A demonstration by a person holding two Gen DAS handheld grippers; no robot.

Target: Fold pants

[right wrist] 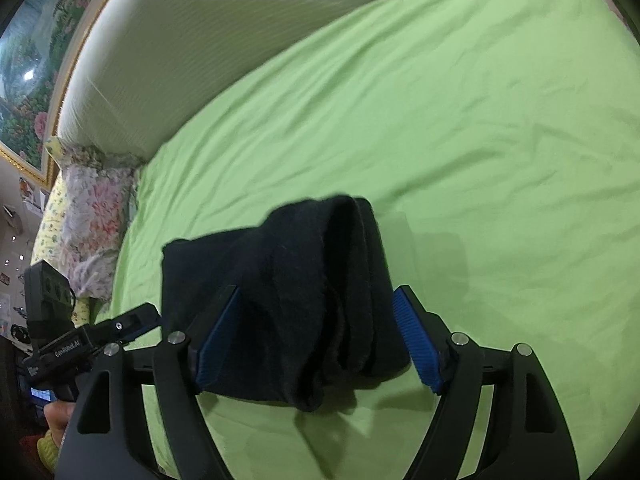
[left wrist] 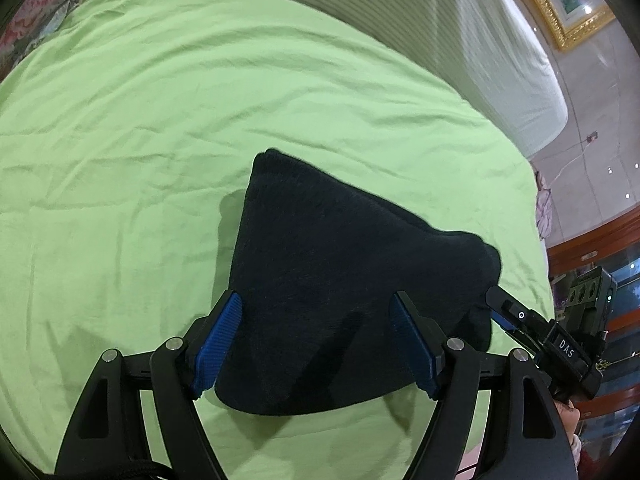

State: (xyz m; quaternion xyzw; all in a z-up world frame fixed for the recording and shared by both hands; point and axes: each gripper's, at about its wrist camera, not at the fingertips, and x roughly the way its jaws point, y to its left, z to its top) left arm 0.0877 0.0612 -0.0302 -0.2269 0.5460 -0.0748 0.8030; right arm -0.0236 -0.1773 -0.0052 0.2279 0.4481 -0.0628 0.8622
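The black pants (left wrist: 328,288) lie folded into a compact bundle on the green bed sheet (left wrist: 200,120). My left gripper (left wrist: 316,340) is open, its blue pads on either side of the bundle's near part, above it. The right gripper (left wrist: 520,316) shows at the bundle's right edge in the left wrist view. In the right wrist view the pants (right wrist: 296,296) show stacked layers, and my right gripper (right wrist: 316,336) is open with its pads astride them. The left gripper (right wrist: 120,328) is at the bundle's left edge.
A pale ribbed headboard (left wrist: 440,32) runs along the far side of the bed. A floral pillow (right wrist: 96,208) lies at the bed's left corner. A gilt-framed painting (right wrist: 36,64) hangs behind. A wooden cabinet (left wrist: 600,248) stands to the right of the bed.
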